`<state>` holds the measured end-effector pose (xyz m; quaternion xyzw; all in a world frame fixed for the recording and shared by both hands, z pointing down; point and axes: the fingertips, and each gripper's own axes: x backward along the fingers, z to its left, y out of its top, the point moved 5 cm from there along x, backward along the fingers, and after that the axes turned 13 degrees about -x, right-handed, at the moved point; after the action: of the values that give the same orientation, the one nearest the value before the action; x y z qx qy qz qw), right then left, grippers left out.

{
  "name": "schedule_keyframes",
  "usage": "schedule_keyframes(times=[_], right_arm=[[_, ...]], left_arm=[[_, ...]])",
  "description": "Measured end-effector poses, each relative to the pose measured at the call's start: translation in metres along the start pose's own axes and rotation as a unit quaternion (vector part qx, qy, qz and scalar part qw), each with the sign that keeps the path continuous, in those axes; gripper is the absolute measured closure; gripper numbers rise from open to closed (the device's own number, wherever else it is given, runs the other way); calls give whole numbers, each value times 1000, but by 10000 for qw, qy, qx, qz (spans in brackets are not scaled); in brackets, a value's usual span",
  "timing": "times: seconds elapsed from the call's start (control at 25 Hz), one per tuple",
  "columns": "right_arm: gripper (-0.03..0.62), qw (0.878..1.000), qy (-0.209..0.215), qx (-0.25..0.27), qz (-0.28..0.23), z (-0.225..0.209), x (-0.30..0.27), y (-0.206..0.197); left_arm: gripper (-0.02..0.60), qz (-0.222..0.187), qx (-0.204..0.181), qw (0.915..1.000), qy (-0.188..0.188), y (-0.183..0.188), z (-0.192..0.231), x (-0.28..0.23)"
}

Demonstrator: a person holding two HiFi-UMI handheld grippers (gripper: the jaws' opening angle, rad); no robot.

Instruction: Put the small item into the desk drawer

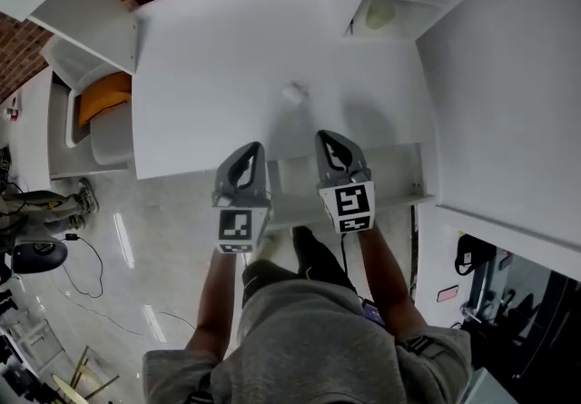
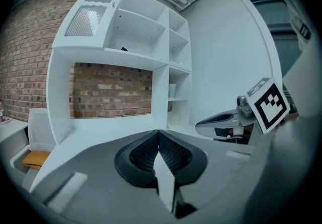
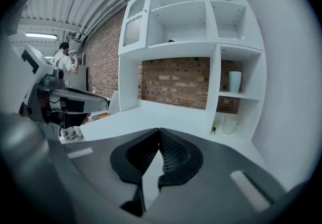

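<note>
A small pale item [image 1: 294, 93] lies on the white desk [image 1: 209, 57], near its middle. Both grippers hover side by side over the desk's front edge, short of the item. My left gripper [image 1: 252, 150] [image 2: 159, 132] is shut, its tips meeting with nothing between them. My right gripper [image 1: 329, 137] [image 3: 160, 130] is shut and empty too. Under the right gripper, what looks like a pulled-out white drawer [image 1: 395, 180] juts from the desk front. Neither gripper view shows the item.
A white shelf unit stands at the back right, holding a cup [image 3: 234, 81] and a pale round object [image 1: 380, 15]. An orange thing [image 1: 102, 95] sits in a bin left of the desk. A brick wall [image 3: 176, 82] backs the desk. A person [image 3: 64, 59] stands far off.
</note>
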<state>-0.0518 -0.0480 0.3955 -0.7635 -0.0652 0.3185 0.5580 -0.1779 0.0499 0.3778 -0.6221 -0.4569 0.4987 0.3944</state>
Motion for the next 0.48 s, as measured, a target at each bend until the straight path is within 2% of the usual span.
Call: schedule_keyframes(times=[0.48], right_arm=[[591,9982,163,-111,565,-35,-86,-35]], left_arm=[[569,474,292,9984,134,-49,14,-58]])
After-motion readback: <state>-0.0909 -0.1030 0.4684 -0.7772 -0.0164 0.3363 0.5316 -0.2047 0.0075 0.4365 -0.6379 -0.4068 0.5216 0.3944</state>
